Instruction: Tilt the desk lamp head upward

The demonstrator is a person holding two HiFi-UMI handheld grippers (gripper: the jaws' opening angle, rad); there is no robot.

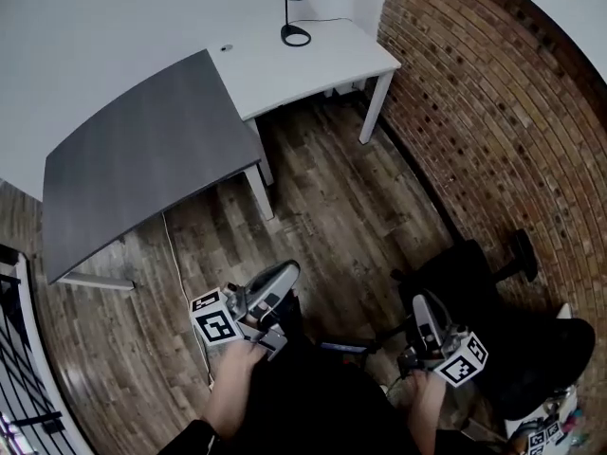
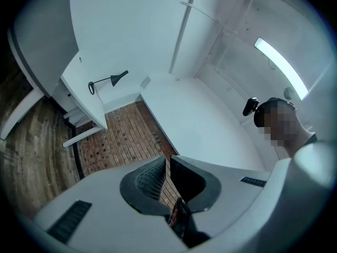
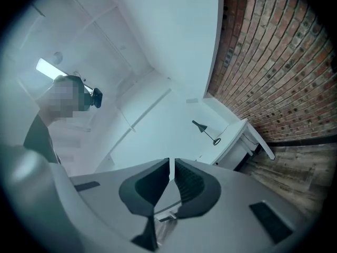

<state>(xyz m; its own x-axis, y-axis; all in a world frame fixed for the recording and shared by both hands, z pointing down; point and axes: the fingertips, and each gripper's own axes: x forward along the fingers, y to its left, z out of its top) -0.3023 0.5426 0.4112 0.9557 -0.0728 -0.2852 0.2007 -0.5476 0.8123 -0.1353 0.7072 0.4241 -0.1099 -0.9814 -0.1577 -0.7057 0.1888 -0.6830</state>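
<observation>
Brick wall (image 1: 493, 112) on R, wood floor (image 1: 332, 207), white desk (image 1: 332, 60) w/ grey desk (image 1: 142, 159) adjoining; prob. black chair (image 1: 474, 287).

Slim black desk lamp (image 1: 294, 8) looks like matt painted metal. The white bench (image 1: 332, 64) has a smooth, faintly satin top, and the dark grey bench (image 1: 142, 159) is flatter, fully matt. The plank floor (image 1: 351, 216) is grainy, worn-looking wood, and the brick wall (image 1: 493, 112) is rough red-brown. The left claw (image 2: 167, 165) and right claw (image 3: 171, 165) are smooth grey plastic with ribbed black pads (image 2: 149, 181).

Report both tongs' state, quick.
Left grey tongs: closed, holding nothing.
Right grey tongs: closed, holding nothing.
</observation>
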